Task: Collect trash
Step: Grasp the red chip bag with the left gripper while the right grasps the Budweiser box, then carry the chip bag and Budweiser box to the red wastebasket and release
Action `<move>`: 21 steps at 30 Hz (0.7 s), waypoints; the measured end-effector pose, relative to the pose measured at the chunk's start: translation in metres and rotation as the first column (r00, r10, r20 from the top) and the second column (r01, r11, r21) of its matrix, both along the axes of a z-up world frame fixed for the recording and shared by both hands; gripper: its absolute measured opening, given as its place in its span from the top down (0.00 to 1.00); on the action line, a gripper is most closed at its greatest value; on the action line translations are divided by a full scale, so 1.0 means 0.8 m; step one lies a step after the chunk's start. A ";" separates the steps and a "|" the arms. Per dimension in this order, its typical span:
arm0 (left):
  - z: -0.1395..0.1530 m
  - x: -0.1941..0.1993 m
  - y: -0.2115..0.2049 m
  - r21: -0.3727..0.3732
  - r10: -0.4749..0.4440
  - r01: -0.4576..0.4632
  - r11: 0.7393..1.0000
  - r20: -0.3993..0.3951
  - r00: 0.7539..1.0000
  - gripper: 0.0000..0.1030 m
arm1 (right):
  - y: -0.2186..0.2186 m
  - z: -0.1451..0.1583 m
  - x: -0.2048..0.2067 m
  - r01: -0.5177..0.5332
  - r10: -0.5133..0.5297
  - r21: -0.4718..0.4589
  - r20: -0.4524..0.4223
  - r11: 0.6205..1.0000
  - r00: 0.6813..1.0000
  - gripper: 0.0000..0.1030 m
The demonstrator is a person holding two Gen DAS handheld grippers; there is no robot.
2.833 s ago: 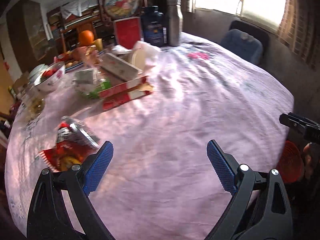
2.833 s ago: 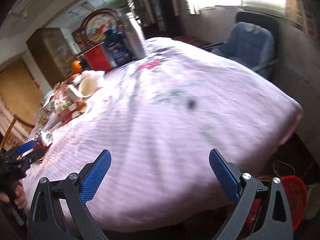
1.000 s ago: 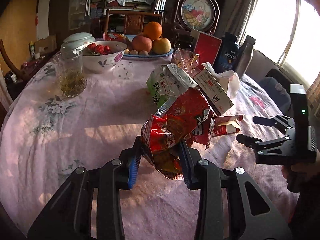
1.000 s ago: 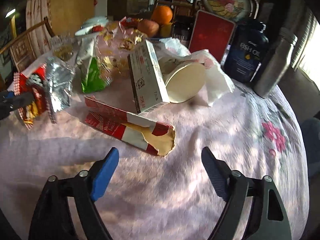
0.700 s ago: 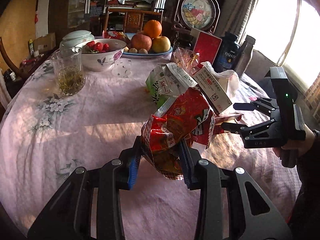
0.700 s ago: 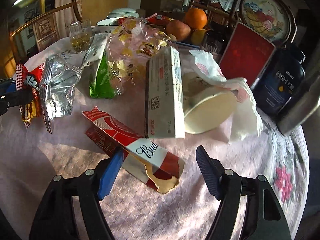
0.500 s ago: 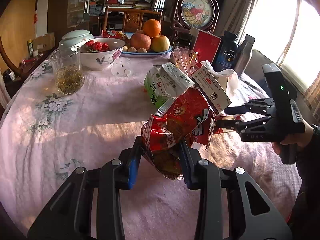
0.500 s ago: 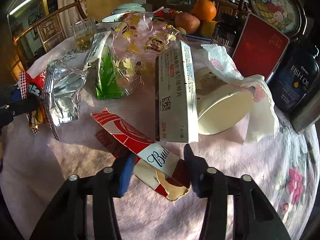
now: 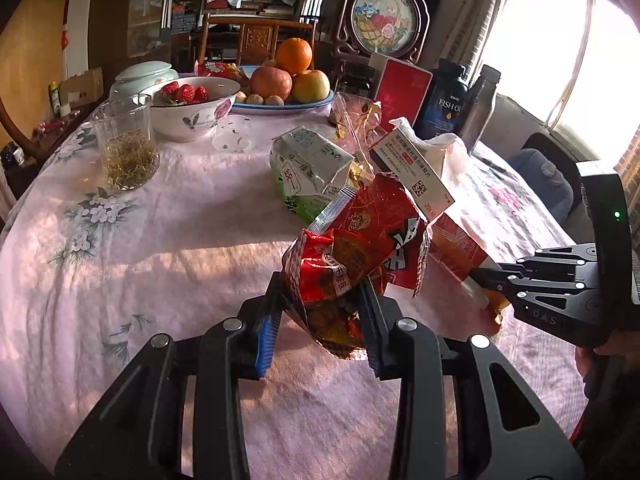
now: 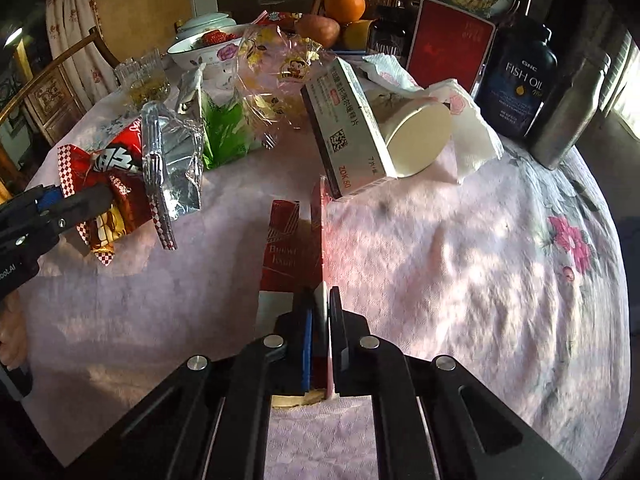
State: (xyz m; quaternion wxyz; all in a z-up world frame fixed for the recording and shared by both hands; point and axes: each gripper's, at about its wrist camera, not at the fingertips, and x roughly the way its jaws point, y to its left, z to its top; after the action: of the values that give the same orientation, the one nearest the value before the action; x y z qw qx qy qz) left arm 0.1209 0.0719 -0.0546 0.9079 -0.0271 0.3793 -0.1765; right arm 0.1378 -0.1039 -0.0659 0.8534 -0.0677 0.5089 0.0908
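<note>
red wrapper (image 9: 352, 248) in left tongs (image 9: 320, 320); right tongs (image 10: 318, 320) clamp carton (image 10: 290, 256)

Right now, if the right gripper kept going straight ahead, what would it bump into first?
Probably the white medicine box, leaning on the tipped paper cup. The right gripper already holds the red carton pointing that way; depth is unclear.

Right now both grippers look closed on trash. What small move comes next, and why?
Probably lift both straight up a little. The left gripper is shut on the red snack wrapper, the right gripper on the flattened red carton. The carton's far end lies under the white medicine box, so ease it up and back to avoid dragging the box.
</note>
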 end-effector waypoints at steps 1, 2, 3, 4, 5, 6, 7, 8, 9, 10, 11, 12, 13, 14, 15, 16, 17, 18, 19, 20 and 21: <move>-0.002 0.000 -0.002 0.006 -0.005 0.005 1.000 -0.003 1.000 0.64 | -0.003 0.000 -0.001 0.012 -0.012 0.009 0.008 1.000 1.000 0.95; -0.003 0.001 -0.003 0.010 -0.010 0.010 1.000 -0.005 1.000 0.64 | -0.007 0.000 -0.002 0.030 -0.031 0.023 0.023 0.999 0.999 0.98; -0.004 0.001 -0.004 0.014 -0.015 0.015 1.000 -0.007 1.000 0.64 | -0.013 0.003 -0.007 0.055 -0.057 0.042 0.045 0.998 0.997 0.98; -0.005 0.000 -0.007 0.019 -0.023 0.023 1.000 -0.006 1.000 0.65 | -0.020 0.007 -0.013 0.077 -0.081 0.067 0.067 0.995 0.994 0.98; -0.005 -0.001 -0.009 0.019 -0.037 0.037 0.999 -0.003 0.999 0.65 | -0.028 0.011 -0.020 0.093 -0.101 0.100 0.079 0.991 0.992 0.98; -0.005 -0.003 -0.012 0.014 -0.051 0.051 0.999 0.001 0.999 0.65 | -0.037 0.013 -0.032 0.101 -0.112 0.133 0.081 0.986 0.990 0.98; -0.004 -0.005 -0.014 0.009 -0.066 0.066 0.998 0.003 0.998 0.65 | -0.043 0.016 -0.043 0.104 -0.118 0.162 0.082 0.981 0.990 0.98; -0.004 -0.008 -0.018 0.007 -0.082 0.082 0.997 0.003 0.997 0.65 | -0.050 0.018 -0.054 0.115 -0.133 0.185 0.087 0.976 0.987 0.98; -0.005 -0.012 -0.023 0.010 -0.096 0.096 0.995 0.002 0.995 0.65 | -0.057 0.020 -0.066 0.127 -0.147 0.204 0.090 0.971 0.985 0.98; -0.004 -0.015 -0.028 0.019 -0.106 0.106 0.994 0.003 0.994 0.65 | -0.067 0.022 -0.082 0.140 -0.165 0.228 0.094 0.964 0.982 0.98; -0.004 -0.020 -0.036 0.031 -0.121 0.121 0.992 0.004 0.993 0.65 | -0.072 0.023 -0.090 0.157 -0.186 0.244 0.097 0.957 0.978 0.98; -0.002 -0.028 -0.045 0.042 -0.146 0.145 0.989 0.006 0.989 0.65 | -0.082 0.025 -0.104 0.176 -0.207 0.255 0.103 0.951 0.973 0.98; 0.001 -0.035 -0.053 0.049 -0.163 0.162 0.986 0.011 0.987 0.65 | -0.093 0.027 -0.119 0.193 -0.229 0.263 0.110 0.945 0.967 0.98; 0.005 -0.044 -0.062 0.056 -0.181 0.180 0.982 0.017 0.983 0.65 | -0.101 0.030 -0.131 0.209 -0.248 0.271 0.119 0.940 0.961 0.98; 0.011 -0.053 -0.072 0.059 -0.200 0.199 0.978 0.019 0.980 0.65 | -0.110 0.032 -0.146 0.226 -0.268 0.280 0.125 0.933 0.955 0.98; 0.016 -0.061 -0.081 0.055 -0.220 0.219 0.974 0.020 0.975 0.65 | -0.121 0.034 -0.161 0.242 -0.288 0.288 0.131 0.926 0.949 0.98; 0.022 -0.069 -0.089 0.047 -0.237 0.235 0.971 0.023 0.971 0.65 | -0.131 0.036 -0.174 0.257 -0.307 0.299 0.136 0.919 0.942 0.98; 0.030 -0.080 -0.100 0.042 -0.258 0.256 0.966 0.031 0.966 0.65 | -0.142 0.037 -0.188 0.271 -0.326 0.311 0.142 0.911 0.935 0.98; 0.036 -0.087 -0.109 0.041 -0.274 0.272 0.961 0.037 0.961 0.65 | -0.151 0.038 -0.202 0.283 -0.342 0.317 0.150 0.905 0.928 0.98; 0.042 -0.098 -0.122 0.044 -0.298 0.296 0.954 0.044 0.954 0.65 | -0.161 0.040 -0.217 0.296 -0.359 0.318 0.162 0.901 0.919 0.98; 0.046 -0.106 -0.133 0.047 -0.317 0.315 0.948 0.049 0.947 0.65 | -0.171 0.043 -0.230 0.311 -0.378 0.320 0.174 0.895 0.909 0.98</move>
State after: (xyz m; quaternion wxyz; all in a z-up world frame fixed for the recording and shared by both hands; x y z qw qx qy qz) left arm 0.0359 -0.0346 -0.0176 0.8784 0.0564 0.3566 -0.3132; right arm -0.0466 -0.2406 -0.0318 0.9100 0.1375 0.3912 0.0011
